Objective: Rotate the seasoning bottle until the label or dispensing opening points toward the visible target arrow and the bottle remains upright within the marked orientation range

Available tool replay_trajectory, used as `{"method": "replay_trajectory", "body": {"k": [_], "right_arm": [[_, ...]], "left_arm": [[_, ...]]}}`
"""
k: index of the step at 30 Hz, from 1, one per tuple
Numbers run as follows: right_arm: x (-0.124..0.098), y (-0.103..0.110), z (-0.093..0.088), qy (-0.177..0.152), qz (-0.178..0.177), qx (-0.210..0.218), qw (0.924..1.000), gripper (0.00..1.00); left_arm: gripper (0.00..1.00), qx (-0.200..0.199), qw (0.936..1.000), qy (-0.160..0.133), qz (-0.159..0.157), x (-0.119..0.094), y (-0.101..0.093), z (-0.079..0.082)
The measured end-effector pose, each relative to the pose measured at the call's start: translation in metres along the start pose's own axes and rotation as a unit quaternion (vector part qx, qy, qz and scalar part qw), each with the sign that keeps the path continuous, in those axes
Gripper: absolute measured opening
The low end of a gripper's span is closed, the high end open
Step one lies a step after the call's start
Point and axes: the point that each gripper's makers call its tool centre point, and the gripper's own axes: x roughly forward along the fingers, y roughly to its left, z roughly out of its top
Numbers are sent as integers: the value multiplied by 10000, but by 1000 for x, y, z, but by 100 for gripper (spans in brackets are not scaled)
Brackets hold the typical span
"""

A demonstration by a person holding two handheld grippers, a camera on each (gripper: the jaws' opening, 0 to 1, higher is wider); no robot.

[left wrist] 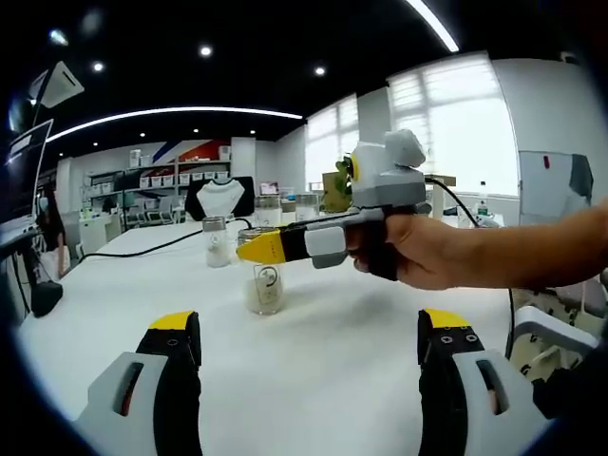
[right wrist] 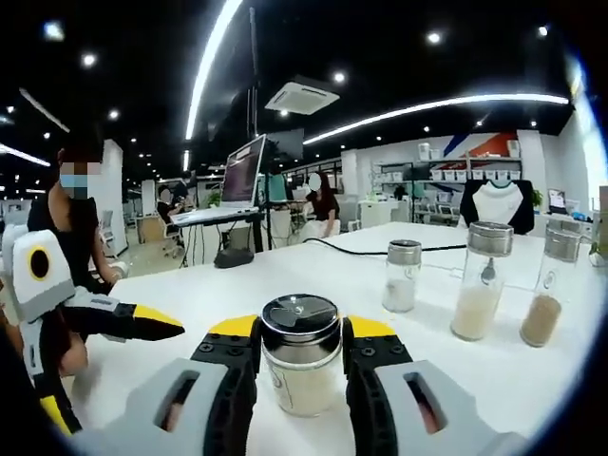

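Seasoning bottle (right wrist: 300, 353) stands upright on the white worktop (right wrist: 190, 285), its long axis vertical, metal lid on top and pale powder inside; a small mark on its glass faces the left gripper view, where the same bottle (left wrist: 265, 283) sits past the yellow tips of the right claw (left wrist: 249, 248); which way its opening points I cannot tell. In the right gripper view the right claw (right wrist: 300, 344) has its two jaws pressed against the bottle's sides just under the lid, holding it; a hand (left wrist: 418, 249) grips that tool. The left claw (left wrist: 309, 340) is spread wide with bare worktop between its jaws, well short of the bottle; it also shows at the left edge of the right gripper view (right wrist: 157, 328). Three more jars stand farther back on the worktop: one small (right wrist: 402, 275), one tall (right wrist: 480, 280), one at the right edge (right wrist: 546, 285); a black cable (right wrist: 361, 249) runs behind them. Around is an open office with ceiling light strips, shelves and bright windows.
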Motion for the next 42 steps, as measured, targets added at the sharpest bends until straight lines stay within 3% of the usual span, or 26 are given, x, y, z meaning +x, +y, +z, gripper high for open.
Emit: {"method": "replay_trajectory", "body": {"k": [2, 10, 14, 18, 30, 33, 38, 42], "right_arm": [[0, 3, 0, 1, 119, -185, 9998, 31], [-1, 3, 0, 82, 206, -168, 9996, 32], [-2, 7, 17, -77, 277, -21, 9996, 39], [0, 8, 32, 19, 270, -371, 9989, 38], [17, -17, 36, 342, -13, -717, 9968, 36], [22, -26, 39, 348, -94, -615, 9975, 36], [35, -50, 36, 708, -389, -943, 9923, 36], [43, -64, 42, 685, -567, -784, 9929, 36]], "left_arm": [[100, -8, 10000, 27, 3, 0, 1, -1], [100, -26, 10000, 1, 23, -1, 4, -1], [100, -30, 10000, -7, 22, -1, 5, -1], [100, -42, 10000, 9, 18, -1, 6, -2], [100, -78, 9999, -29, 59, -3, 11, -1], [100, -82, 9999, -45, 63, -4, 11, 0], [100, -51, 10000, -22, 28, -5, 9, 2], [100, -37, 10000, 15, -4, -3, 6, 0]]}}
